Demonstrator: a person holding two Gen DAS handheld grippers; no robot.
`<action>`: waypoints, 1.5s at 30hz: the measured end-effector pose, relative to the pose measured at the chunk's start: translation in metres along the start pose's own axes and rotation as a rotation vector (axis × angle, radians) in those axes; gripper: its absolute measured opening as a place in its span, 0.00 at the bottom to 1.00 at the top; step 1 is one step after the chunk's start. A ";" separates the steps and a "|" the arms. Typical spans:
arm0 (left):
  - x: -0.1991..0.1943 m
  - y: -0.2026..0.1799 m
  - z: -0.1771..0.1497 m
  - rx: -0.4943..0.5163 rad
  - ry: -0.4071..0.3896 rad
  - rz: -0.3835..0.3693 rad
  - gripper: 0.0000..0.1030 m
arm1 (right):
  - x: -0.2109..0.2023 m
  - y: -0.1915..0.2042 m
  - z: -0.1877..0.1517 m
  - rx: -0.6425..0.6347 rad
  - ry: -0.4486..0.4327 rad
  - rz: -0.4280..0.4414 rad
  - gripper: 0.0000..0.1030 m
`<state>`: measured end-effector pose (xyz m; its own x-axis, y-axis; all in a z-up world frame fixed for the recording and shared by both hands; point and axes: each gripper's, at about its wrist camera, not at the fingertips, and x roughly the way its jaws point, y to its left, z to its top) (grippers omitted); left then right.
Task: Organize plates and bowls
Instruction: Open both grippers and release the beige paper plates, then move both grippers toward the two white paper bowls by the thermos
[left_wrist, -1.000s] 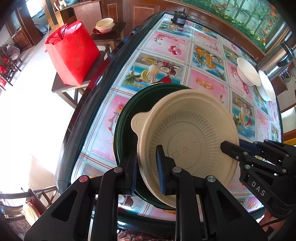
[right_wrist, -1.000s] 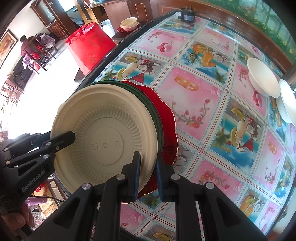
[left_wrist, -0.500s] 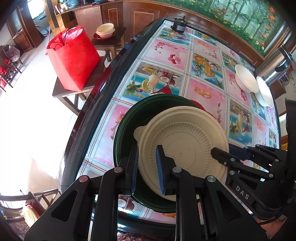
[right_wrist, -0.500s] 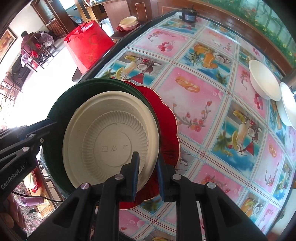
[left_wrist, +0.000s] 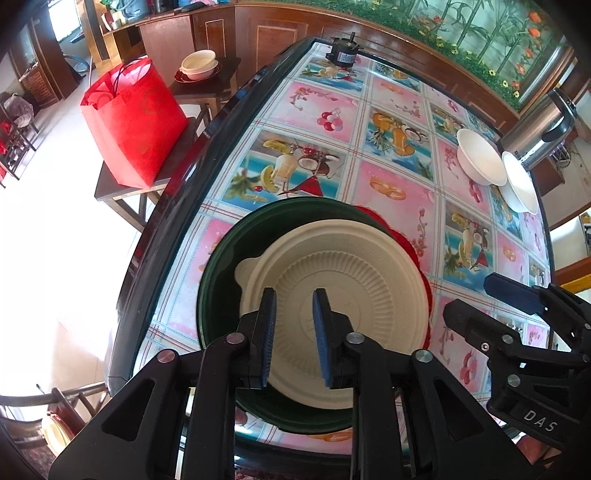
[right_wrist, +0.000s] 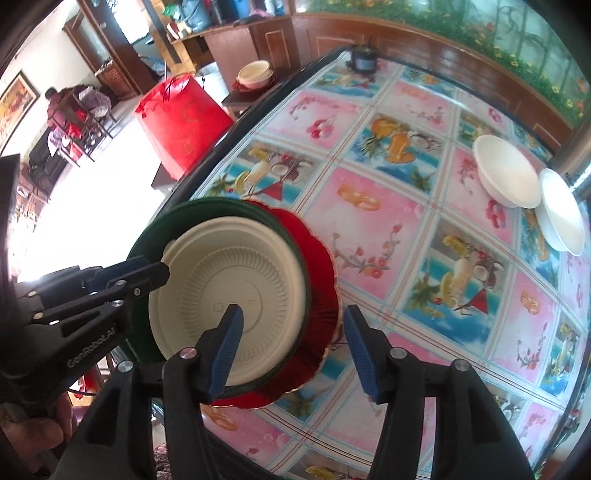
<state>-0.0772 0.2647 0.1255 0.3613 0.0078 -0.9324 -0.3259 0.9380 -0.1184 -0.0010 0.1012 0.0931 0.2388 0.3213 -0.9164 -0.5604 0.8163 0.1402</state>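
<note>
A beige ribbed plate (left_wrist: 351, 288) (right_wrist: 229, 273) lies face down on a dark green plate (left_wrist: 221, 266) (right_wrist: 207, 205). Both sit on a red scalloped plate (left_wrist: 406, 243) (right_wrist: 317, 258) near the table's front left edge. My left gripper (left_wrist: 293, 299) (right_wrist: 155, 267) hangs over the beige plate's near-left rim. Its jaws are opening, with a narrow gap and the pads off the rim. My right gripper (right_wrist: 291, 314) (left_wrist: 469, 295) is above the stack's right side. Its jaws are opening wide, gripping nothing.
Two white bowls (left_wrist: 480, 158) (left_wrist: 521, 181) stand at the table's far right beside a metal kettle (left_wrist: 535, 136). A small black motor (left_wrist: 341, 53) sits at the far end. Off the left edge, stools carry a red bag (left_wrist: 133, 118) and a bowl (left_wrist: 199, 64).
The beige plate went from tilted in both grippers to flat on the green plate. The right jaws spread wide and lifted a little. The left jaws widened slightly.
</note>
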 end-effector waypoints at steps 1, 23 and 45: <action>0.000 -0.003 0.001 0.002 -0.003 -0.006 0.25 | -0.003 -0.003 -0.001 0.008 -0.005 -0.001 0.59; 0.006 -0.106 0.025 0.124 -0.009 -0.066 0.46 | -0.031 -0.118 -0.035 0.238 -0.032 -0.043 0.62; 0.041 -0.241 0.055 0.247 0.017 -0.124 0.46 | -0.055 -0.251 -0.070 0.432 -0.046 -0.114 0.65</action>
<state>0.0639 0.0580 0.1340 0.3701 -0.1158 -0.9218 -0.0562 0.9876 -0.1467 0.0710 -0.1545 0.0819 0.3200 0.2305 -0.9189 -0.1477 0.9702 0.1919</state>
